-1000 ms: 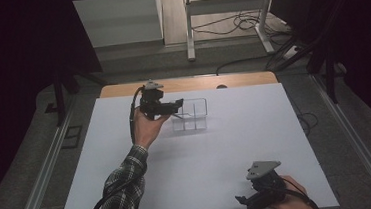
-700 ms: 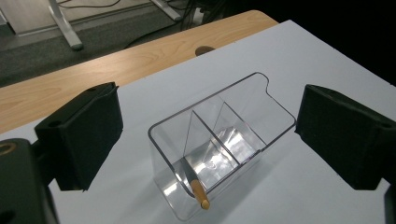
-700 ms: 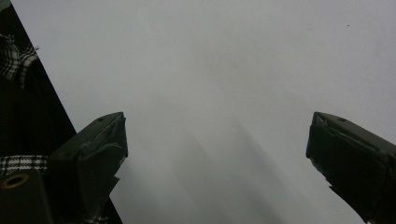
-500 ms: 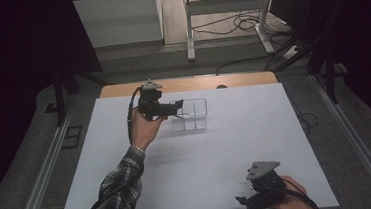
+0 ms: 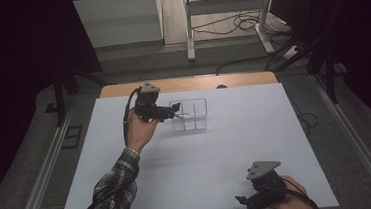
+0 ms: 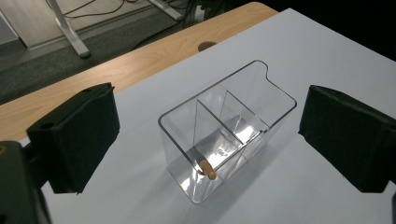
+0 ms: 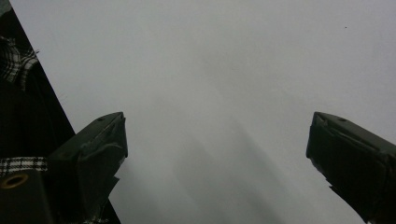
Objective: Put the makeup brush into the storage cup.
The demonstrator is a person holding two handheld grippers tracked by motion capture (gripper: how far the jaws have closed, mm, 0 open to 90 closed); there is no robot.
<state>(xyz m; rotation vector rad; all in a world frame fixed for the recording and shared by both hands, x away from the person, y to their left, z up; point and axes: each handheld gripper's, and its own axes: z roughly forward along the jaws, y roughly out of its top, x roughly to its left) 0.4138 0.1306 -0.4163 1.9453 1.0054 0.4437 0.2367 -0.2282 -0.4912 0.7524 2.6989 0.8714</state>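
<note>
Left gripper (image 5: 178, 116) hovering over clear divided organizer (image 6: 224, 128) near table's (image 5: 237, 145) far edge; small pen-like item (image 6: 205, 168) lying in near compartment, apparently dropped in

Advice: be lifting straight up, keeping jaws off thin rim so box is not tipping

Jaws have just been opening, now standing wide, holding nothing

Right gripper (image 5: 246, 200) resting at near edge, jaws wide, gripping nothing

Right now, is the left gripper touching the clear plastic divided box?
Apart. In the left gripper view, the left gripper stands open, each black jaw well clear of the clear plastic divided box, with white table showing in the gap on both sides.
</note>
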